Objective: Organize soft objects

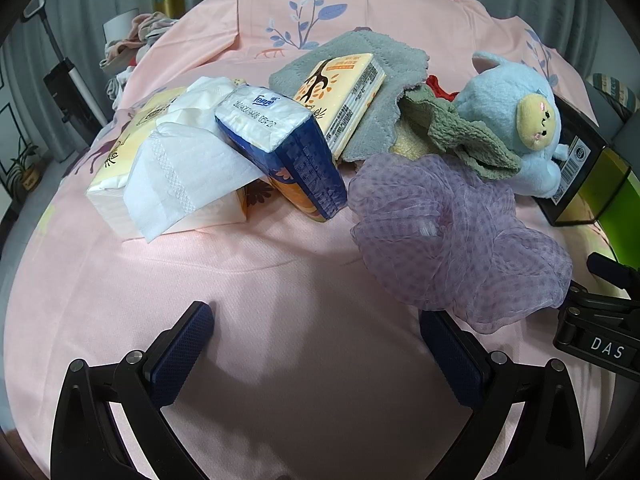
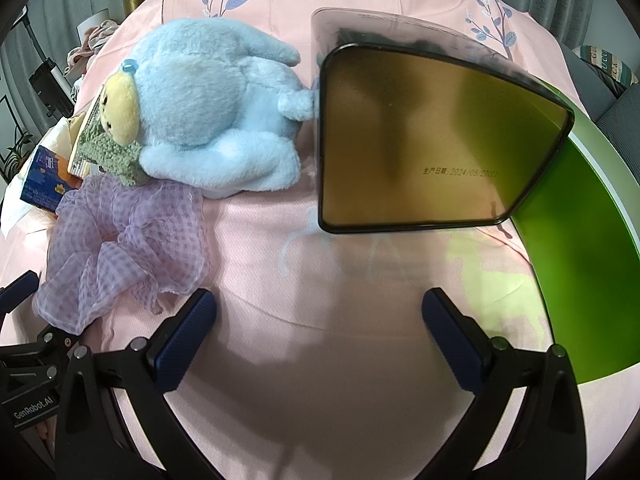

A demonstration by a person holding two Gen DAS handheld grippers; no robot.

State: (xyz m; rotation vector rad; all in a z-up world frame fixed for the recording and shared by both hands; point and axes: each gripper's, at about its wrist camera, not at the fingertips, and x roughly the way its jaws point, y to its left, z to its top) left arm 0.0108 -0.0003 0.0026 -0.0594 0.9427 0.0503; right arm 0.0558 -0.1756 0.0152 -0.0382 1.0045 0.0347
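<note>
A pile of soft things lies on the pink bed sheet (image 1: 280,360). A purple mesh bath puff (image 1: 452,240) is nearest, just ahead-right of my open, empty left gripper (image 1: 316,344). Behind it lie a light blue plush toy (image 1: 516,120), a green cloth (image 1: 460,132), a grey towel (image 1: 372,64) with a yellow tissue pack (image 1: 344,96) on it, a blue tissue pack (image 1: 288,152) and loose white tissues (image 1: 188,168). In the right wrist view, my open, empty right gripper (image 2: 320,332) faces an empty black box (image 2: 420,148); the plush (image 2: 208,112) and puff (image 2: 128,248) lie to its left.
A green box lid (image 2: 580,240) stands right of the black box. Clothes are heaped on a stand (image 1: 132,44) beyond the bed's far left edge. Grey curtains hang behind. The right gripper's body (image 1: 600,320) shows at the left wrist view's right edge.
</note>
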